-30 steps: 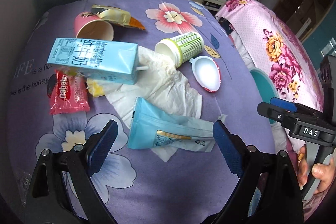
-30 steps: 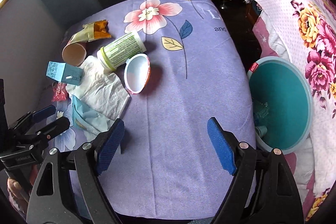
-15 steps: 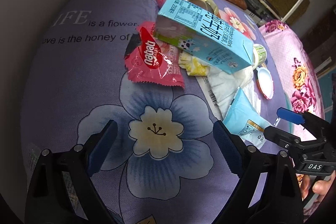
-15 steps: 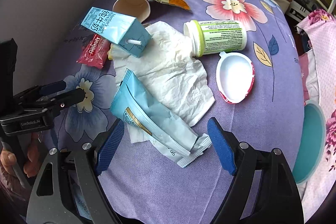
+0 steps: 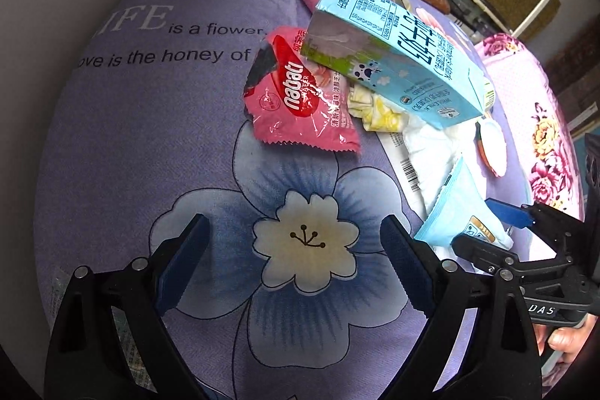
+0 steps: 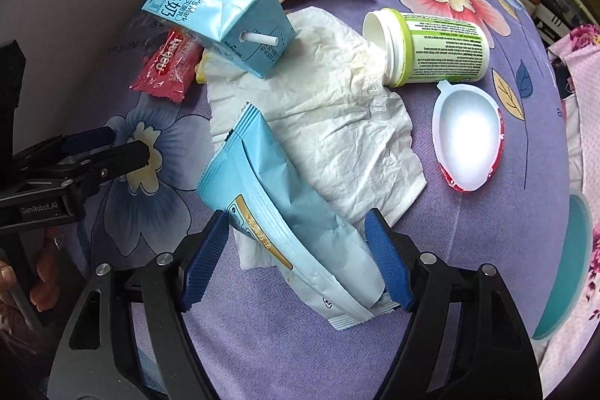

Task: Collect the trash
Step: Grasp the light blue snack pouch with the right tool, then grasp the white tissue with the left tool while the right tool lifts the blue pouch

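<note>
Purple flowered cloth [image 5: 123, 145] is lying beneath my left gripper [image 5: 294, 268], fingers released; the red crinkly plastic wrapper [image 5: 300, 100] is sitting at twelve o'clock. In the right view, I'm straddling the light-blue foil pouch [image 6: 285, 223] with my right gripper [image 6: 296, 261], spread wide.

Bare cloth [image 5: 157, 152] beside wrapper [image 5: 300, 100]
</note>
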{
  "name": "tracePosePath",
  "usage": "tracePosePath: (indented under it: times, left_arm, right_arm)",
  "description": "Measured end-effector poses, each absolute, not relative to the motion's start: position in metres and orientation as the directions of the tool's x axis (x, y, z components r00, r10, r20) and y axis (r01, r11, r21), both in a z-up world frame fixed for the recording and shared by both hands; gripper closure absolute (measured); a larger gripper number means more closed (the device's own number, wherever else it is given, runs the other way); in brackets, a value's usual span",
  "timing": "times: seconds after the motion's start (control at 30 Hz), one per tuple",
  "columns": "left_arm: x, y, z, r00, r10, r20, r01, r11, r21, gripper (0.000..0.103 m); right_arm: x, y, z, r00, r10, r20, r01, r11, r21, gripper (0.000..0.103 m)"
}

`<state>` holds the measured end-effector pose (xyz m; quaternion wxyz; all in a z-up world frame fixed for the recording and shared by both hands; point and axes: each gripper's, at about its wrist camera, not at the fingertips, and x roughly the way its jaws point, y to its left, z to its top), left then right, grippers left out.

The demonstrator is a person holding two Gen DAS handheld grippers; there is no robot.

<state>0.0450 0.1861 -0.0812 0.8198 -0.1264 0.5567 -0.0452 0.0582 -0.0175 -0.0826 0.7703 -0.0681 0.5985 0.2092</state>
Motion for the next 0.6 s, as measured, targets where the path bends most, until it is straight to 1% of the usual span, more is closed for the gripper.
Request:
tracePosePath:
  times: [0.07, 0.1, 0.13, 0.17, 0.2, 0.23, 0.33, 0.43, 0.6]
  left_arm:
    - [0.045, 0.18, -0.082, 0.374, -0.213, -0.903, -0.055, 0.967, -0.251, 0.011]
    - [0.045, 0.177, -0.082, 0.373, -0.213, -0.903, -0.051, 0.967, -0.249, 0.011]
    - [0.045, 0.175, -0.082, 0.372, -0.215, -0.903, -0.049, 0.967, -0.25, 0.011]
    - [0.046, 0.172, -0.082, 0.371, -0.218, -0.903, -0.049, 0.966, -0.253, 0.011]
    - [0.046, 0.169, -0.082, 0.369, -0.221, -0.903, -0.049, 0.965, -0.256, 0.011]
    - [0.046, 0.166, -0.082, 0.369, -0.224, -0.902, -0.051, 0.964, -0.26, 0.011]
    - [0.045, 0.154, -0.081, 0.372, -0.229, -0.899, -0.043, 0.964, -0.263, 0.011]
    - [0.046, 0.137, -0.081, 0.371, -0.219, -0.902, -0.001, 0.972, -0.236, 0.011]
    - [0.051, 0.099, -0.08, 0.375, -0.2, -0.905, 0.095, 0.98, -0.177, 0.011]
  right_arm:
    - [0.054, -0.016, -0.084, 0.197, 0.246, -0.949, -0.405, 0.902, 0.149, 0.042]
    - [0.053, -0.016, -0.084, 0.199, 0.249, -0.948, -0.408, 0.9, 0.15, 0.05]
    - [0.05, -0.016, -0.083, 0.199, 0.255, -0.946, -0.412, 0.898, 0.155, 0.068]
    - [0.047, -0.015, -0.083, 0.192, 0.268, -0.944, -0.416, 0.894, 0.169, 0.071]
    - [0.043, -0.015, -0.082, 0.188, 0.284, -0.94, -0.414, 0.891, 0.186, 0.072]
    - [0.04, -0.017, -0.08, 0.192, 0.297, -0.935, -0.412, 0.889, 0.198, 0.077]
    - [0.036, -0.033, -0.071, 0.217, 0.336, -0.916, -0.374, 0.896, 0.24, 0.077]
    - [0.039, -0.058, -0.062, 0.258, 0.356, -0.898, -0.318, 0.909, 0.269, 0.078]
    - [0.043, -0.102, -0.059, 0.296, 0.342, -0.892, -0.224, 0.933, 0.283, 0.078]
